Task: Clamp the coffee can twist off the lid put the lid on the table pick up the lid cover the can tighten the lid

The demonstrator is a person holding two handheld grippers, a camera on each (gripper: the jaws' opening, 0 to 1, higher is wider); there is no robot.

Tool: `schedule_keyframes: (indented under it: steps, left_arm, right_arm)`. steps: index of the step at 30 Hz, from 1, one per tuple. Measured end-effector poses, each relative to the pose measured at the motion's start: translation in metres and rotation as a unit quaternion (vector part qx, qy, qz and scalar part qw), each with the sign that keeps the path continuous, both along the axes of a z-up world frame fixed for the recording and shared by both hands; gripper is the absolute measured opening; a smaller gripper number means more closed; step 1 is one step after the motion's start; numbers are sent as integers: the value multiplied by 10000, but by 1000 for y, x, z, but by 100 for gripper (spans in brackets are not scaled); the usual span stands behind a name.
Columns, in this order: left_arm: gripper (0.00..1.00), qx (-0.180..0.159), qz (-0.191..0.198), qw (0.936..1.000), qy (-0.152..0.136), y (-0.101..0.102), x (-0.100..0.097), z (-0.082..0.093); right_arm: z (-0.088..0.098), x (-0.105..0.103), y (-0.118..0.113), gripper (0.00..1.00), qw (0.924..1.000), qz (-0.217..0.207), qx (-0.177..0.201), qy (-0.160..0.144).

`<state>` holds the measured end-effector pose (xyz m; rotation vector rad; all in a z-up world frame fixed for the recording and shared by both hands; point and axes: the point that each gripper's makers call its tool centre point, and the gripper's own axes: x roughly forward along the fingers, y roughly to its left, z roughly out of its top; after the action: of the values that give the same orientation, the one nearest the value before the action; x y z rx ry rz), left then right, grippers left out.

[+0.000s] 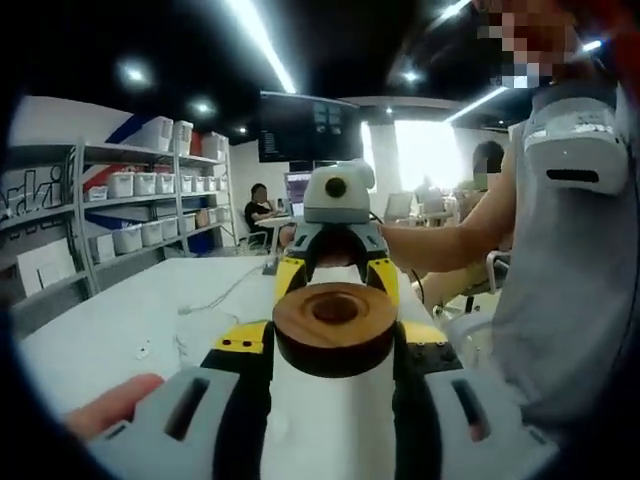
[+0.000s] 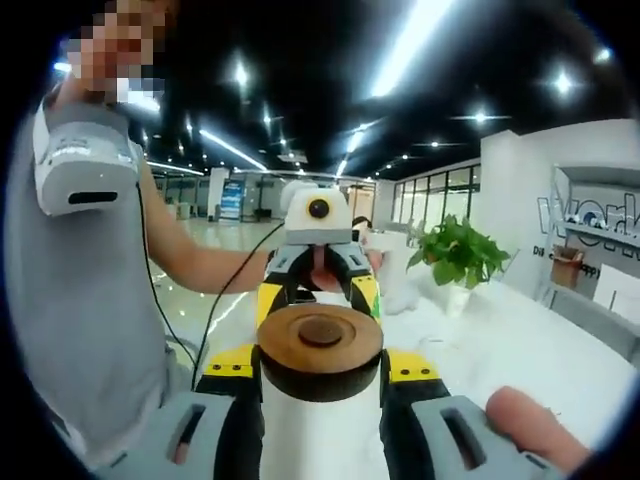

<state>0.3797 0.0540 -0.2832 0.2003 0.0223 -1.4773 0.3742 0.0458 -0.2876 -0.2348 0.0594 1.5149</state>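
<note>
wooden lid (image 1: 335, 325) at 6 o'clock, can (image 1: 330, 430) below; left gripper (image 1: 330, 400) and right gripper (image 2: 320, 410) both clamp it, bracing for twisting.

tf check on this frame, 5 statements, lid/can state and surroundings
1. The wooden lid sits on the coffee can. True.
2. The can's body is red. False: it is white.
3. In the left gripper view, the right gripper faces the camera from beyond the lid. True.
4. The potted plant lies tipped over on the floor. False: it stands upright on the white table.
5. The shelves hold dark boxes. False: they hold white bins.
</note>
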Motion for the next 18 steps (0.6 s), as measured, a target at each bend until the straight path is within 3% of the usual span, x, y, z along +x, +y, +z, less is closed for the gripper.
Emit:
schedule_keyframes:
  steps: [8, 18]
  left_arm:
    - [37, -94, 41, 9999, -92, -1, 13, 17]
    - [37, -140, 58, 9997, -203, -3, 58, 57]
  right_arm:
    - [19, 14, -2, 41, 9999, 45, -46, -103]
    - [58, 59, -4, 41, 9998, 69, -21, -209]
